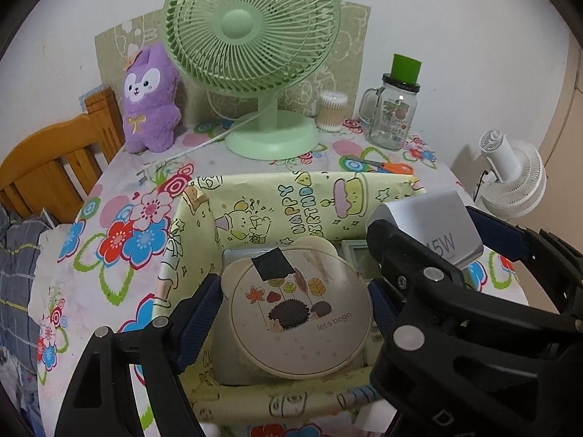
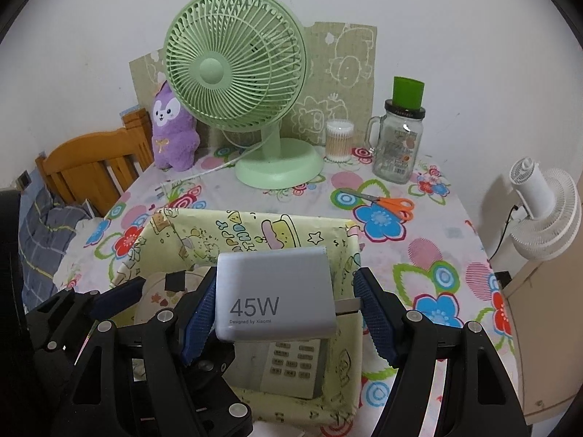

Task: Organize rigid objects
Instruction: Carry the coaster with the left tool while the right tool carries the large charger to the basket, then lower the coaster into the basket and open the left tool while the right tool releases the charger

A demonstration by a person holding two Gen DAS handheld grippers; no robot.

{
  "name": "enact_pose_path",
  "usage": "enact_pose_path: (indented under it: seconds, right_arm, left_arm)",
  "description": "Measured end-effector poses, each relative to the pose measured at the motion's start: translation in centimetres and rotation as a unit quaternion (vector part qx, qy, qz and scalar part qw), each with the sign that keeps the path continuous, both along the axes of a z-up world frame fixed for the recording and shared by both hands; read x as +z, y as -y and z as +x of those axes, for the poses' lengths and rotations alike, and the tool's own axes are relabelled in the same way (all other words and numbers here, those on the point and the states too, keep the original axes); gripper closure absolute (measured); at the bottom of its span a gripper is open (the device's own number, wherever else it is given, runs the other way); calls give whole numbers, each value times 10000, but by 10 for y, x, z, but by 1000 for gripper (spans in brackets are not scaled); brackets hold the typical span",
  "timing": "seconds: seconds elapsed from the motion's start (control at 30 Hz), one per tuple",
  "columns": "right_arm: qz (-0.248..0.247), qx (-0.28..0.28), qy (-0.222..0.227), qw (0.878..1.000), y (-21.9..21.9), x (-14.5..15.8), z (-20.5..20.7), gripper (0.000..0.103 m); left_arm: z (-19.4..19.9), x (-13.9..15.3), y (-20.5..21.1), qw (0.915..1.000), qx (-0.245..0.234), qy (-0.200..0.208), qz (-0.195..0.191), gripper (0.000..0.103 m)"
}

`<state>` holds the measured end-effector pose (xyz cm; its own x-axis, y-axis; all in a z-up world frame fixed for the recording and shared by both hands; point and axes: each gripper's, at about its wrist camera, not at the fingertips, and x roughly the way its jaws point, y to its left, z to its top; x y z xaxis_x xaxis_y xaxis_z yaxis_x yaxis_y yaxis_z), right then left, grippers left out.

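Left tool (image 1: 295,313): nearest the left wrist camera, its blue pads clamped on either side of the round cream case (image 1: 300,309) printed with hedgehogs and "let's begin".
Round case: held over the inside of the paper-wrapped box (image 1: 255,200), a black tape patch at its 12 o'clock edge.
Right tool (image 2: 284,313): clenched on the white charger (image 2: 275,293) marked "45W"; one blue pad lies on the charger's left face and the other on the tip of its metal prong.
Charger: held above the box, at 2 o'clock from the round case in the left wrist view.
Box contents: a grey keypad device (image 2: 291,362) lies on the bottom, under the charger.
Box: open-topped, yellow birthday wrap, on the floral tabletop (image 2: 419,255).
Scissors (image 2: 386,205): orange handles, flat on the tabletop at 1 o'clock from the box.
Green fan (image 2: 237,69): upright at 12 o'clock, beyond the box.
Purple plush (image 2: 173,134): at 10 o'clock, beside the fan.
Cotton swab tub (image 2: 339,140): just right of the fan base.
Glass jar (image 2: 399,142): at 1 o'clock, a green cup on its lid.
White fan (image 2: 546,215): off the tabletop, at 3 o'clock.
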<state>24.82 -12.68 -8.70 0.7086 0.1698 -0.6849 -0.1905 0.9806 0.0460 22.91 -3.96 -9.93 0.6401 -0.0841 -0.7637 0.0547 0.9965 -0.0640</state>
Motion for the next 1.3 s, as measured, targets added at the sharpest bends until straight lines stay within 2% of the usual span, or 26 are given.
enact_pose_path:
  seconds: [0.2, 0.6, 0.83, 1.03, 1.2, 1.3]
  right_arm:
    - [32, 33, -154, 9999, -4, -12, 11, 28]
    - [-42, 92, -187, 9998, -7, -19, 16, 28]
    - [-79, 235, -171, 9995, -16, -20, 15, 28]
    - [38, 399, -243, 9989, -23, -23, 19, 28]
    - [155, 394, -504, 9978, -23, -30, 24, 28]
    - [161, 380, -514, 9978, -22, -30, 24, 28]
  left_arm:
    - [9, -9, -4, 9999, 53, -114, 47, 20]
    - [8, -10, -2, 9996, 28, -10, 298, 18]
    - [-6, 0, -3, 9974, -14, 50, 717, 12]
    - [-8, 1, -7, 9983, -135, 23, 571, 11]
    - [-6, -2, -5, 9980, -134, -9, 618, 11]
    - [-6, -2, -4, 9980, -133, 2, 626, 11]
